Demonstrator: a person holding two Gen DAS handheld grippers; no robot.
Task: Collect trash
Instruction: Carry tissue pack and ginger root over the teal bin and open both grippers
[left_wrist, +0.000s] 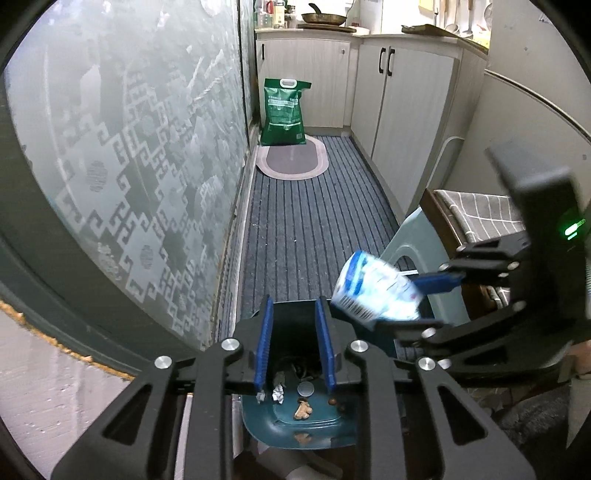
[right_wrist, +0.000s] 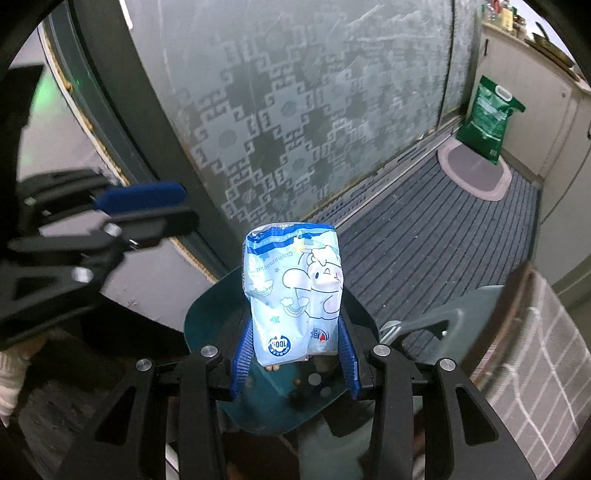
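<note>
1. Right gripper (right_wrist: 295, 356) clamped on the lower end of a blue wrapper (right_wrist: 295, 295); long axis running out along the fingers.
2. Held directly above the dustpan (right_wrist: 207, 314), so a drop looks due.
3. Left gripper (left_wrist: 293, 347) parted, nothing between the pads, also over the dustpan (left_wrist: 280, 424), nearer its crumbs.
4. Only the left view shows scraps (left_wrist: 277, 392) in the pan; only the right view shows the wrapper's printed face.
</note>
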